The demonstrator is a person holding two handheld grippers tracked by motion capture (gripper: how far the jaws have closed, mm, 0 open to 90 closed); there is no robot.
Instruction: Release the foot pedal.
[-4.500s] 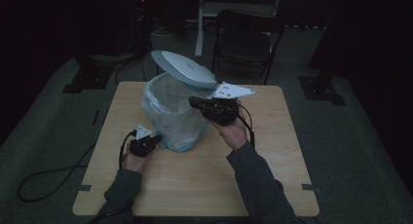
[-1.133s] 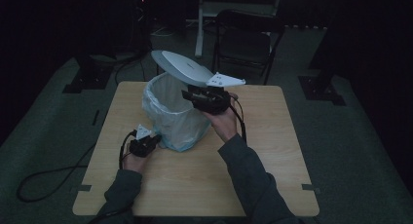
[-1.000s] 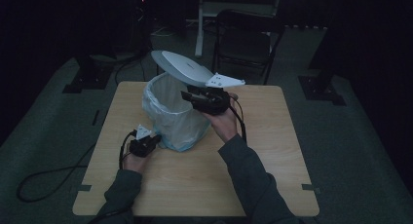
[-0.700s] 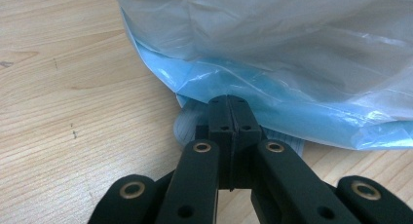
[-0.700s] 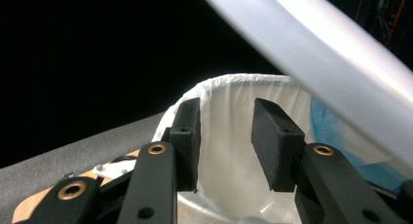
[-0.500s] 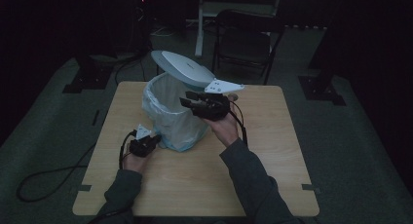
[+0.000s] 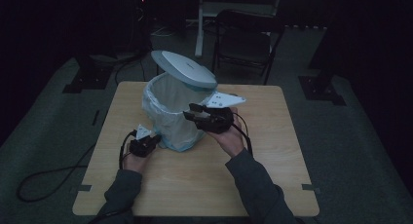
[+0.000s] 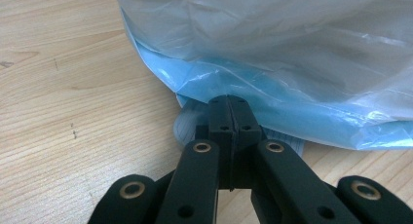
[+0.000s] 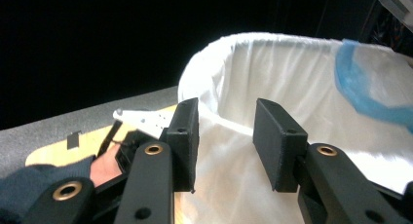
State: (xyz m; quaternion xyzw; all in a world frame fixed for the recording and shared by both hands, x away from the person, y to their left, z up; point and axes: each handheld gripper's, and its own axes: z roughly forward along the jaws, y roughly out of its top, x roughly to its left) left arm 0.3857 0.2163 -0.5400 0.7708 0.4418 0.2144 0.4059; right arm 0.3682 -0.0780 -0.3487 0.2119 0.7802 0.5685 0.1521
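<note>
A small bin (image 7: 170,114) lined with a white bag stands on the wooden table (image 7: 243,185), its grey lid (image 7: 182,68) tilted up and open. My left gripper (image 7: 152,140) sits low at the bin's front left foot. In the left gripper view its jaws are shut (image 8: 229,104), tips resting on a ribbed pale pedal (image 8: 187,129) under the blue and white bag (image 8: 268,48). My right gripper (image 7: 191,111) is held at the bin's right side, open. In the right gripper view (image 9: 228,136) the bag's white rim (image 9: 234,44) lies beyond the gap, with nothing between the pads.
A blue film strip (image 9: 360,92) hangs inside the bin's far wall. A dark chair (image 7: 243,39) stands behind the table. A cable (image 7: 48,180) trails off the left edge onto the floor. Bare tabletop lies in front and to the right.
My right gripper has come down along the bin's right side, from near the rim to lower against the bag. The left gripper and the lid have stayed put.
</note>
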